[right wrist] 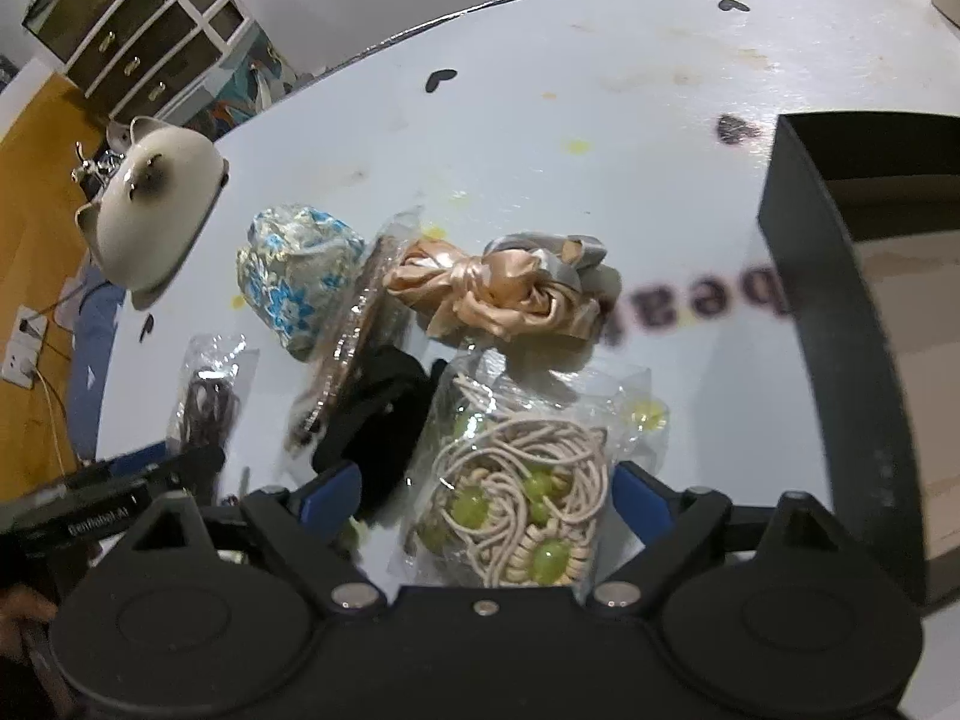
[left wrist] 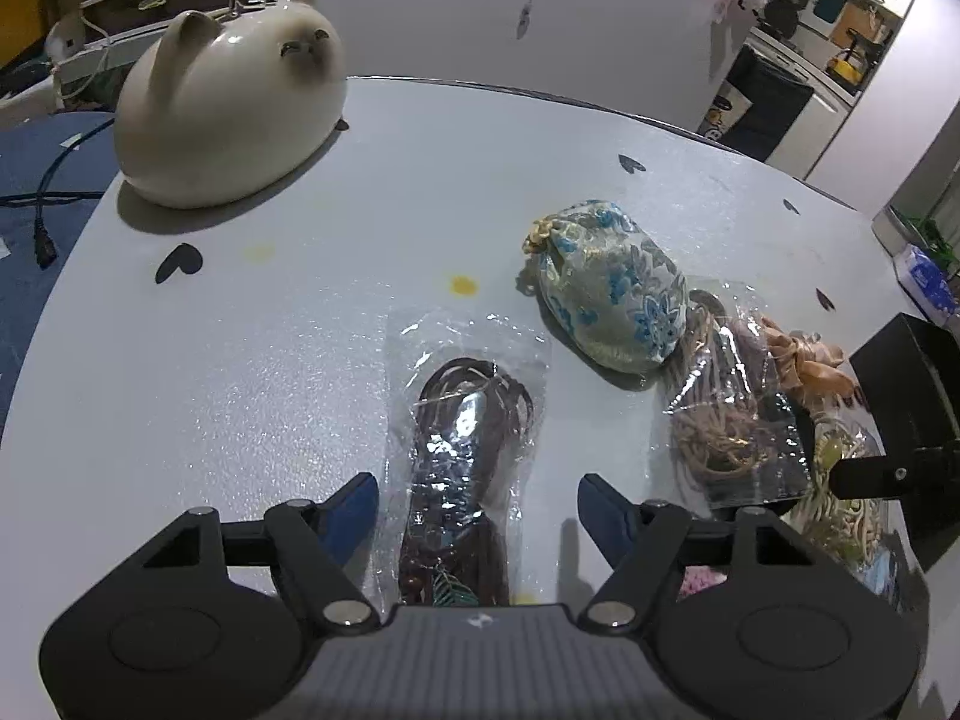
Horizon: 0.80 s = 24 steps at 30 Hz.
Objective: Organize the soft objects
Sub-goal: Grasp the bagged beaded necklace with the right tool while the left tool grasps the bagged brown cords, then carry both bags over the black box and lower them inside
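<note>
My left gripper (left wrist: 478,507) hovers low over the table (left wrist: 270,330), fingers spread wide astride a bagged dark cord (left wrist: 465,450) at 6 o'clock. My right gripper (right wrist: 486,495) likewise straddles a bagged beaded cord (right wrist: 522,498), fingers released; black box (right wrist: 840,324) at 3 o'clock.

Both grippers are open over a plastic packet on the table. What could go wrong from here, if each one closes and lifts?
1. The left gripper straddles the dark cord packet; its glossy film may slip from the fingers.
2. The right gripper straddles the beige cord packet, which lies close to the black pouch and satin scrunchie; lifting might drag them.
3. The black box stands near on the right; a packet carried low could catch its wall.
</note>
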Each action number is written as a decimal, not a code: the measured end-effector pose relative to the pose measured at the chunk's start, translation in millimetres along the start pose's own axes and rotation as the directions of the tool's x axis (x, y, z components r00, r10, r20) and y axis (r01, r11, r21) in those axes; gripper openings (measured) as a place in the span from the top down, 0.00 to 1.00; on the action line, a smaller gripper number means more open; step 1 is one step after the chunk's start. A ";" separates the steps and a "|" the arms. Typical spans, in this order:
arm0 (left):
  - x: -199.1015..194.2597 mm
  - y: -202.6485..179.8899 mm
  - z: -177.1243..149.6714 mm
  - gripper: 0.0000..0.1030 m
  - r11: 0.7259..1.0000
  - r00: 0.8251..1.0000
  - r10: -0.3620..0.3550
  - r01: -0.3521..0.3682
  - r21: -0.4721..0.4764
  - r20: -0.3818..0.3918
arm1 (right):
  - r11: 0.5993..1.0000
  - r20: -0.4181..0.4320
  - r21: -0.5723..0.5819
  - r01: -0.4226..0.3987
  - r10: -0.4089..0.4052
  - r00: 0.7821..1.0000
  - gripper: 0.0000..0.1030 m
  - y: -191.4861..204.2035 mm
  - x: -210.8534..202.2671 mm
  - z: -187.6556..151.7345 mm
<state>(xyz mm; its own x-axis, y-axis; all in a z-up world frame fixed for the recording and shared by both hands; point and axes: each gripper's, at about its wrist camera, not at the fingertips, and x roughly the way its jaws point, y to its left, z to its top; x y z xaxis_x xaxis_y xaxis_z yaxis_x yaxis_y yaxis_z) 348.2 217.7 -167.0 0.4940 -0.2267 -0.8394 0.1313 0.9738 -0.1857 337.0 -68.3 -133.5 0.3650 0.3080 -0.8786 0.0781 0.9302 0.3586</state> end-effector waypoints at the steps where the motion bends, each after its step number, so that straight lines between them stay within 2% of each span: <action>1: -0.4 -1.5 -1.1 0.32 1.000 1.000 0.008 -0.008 -0.003 0.003 | 1.000 0.009 0.012 0.009 -0.009 1.000 0.10 0.9 2.3 -0.3; 4: 0.2 -6.3 -2.2 0.38 0.999 0.999 0.041 -0.041 -0.009 0.014 | 0.996 0.036 0.031 0.086 -0.087 0.996 0.12 7.0 6.5 -1.3; 7: 1.5 -11.1 -1.1 0.40 0.997 0.996 0.082 -0.082 0.001 0.018 | 0.975 0.028 0.021 0.223 -0.224 0.974 0.11 13.5 10.7 -5.3; 10: 2.6 -14.9 -0.6 0.42 0.995 0.995 0.099 -0.100 0.021 0.014 | 0.971 0.016 0.037 0.235 -0.235 0.972 0.12 11.9 9.6 -10.1; 12: 2.7 -15.7 -1.0 0.45 0.995 0.996 0.092 -0.092 0.036 0.010 | 0.972 0.012 0.058 0.227 -0.228 0.973 0.17 8.0 7.3 -12.1; 14: 3.0 -17.3 -2.3 0.51 0.994 0.995 0.097 -0.097 0.057 0.009 | 0.974 0.016 0.084 0.210 -0.212 0.977 0.30 2.6 3.7 -13.3; 17: 2.9 -18.2 -2.7 0.55 0.991 0.993 0.113 -0.114 0.065 0.014 | 0.976 0.037 0.098 0.194 -0.198 0.979 0.40 -0.3 -3.5 -13.0; 24: -4.6 -16.3 -6.4 0.67 0.994 0.994 0.105 -0.106 0.027 0.027 | 0.985 0.096 0.001 0.171 -0.171 0.981 0.44 8.7 -21.0 -23.2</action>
<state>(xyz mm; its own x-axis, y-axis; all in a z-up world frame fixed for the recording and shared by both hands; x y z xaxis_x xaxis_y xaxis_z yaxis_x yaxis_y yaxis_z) 338.3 203.0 -163.4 0.5285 -0.1238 -0.8399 0.1018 0.9914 -0.0821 308.5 -62.1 -119.3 0.4337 0.1243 -0.8924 0.1407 0.9689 0.2033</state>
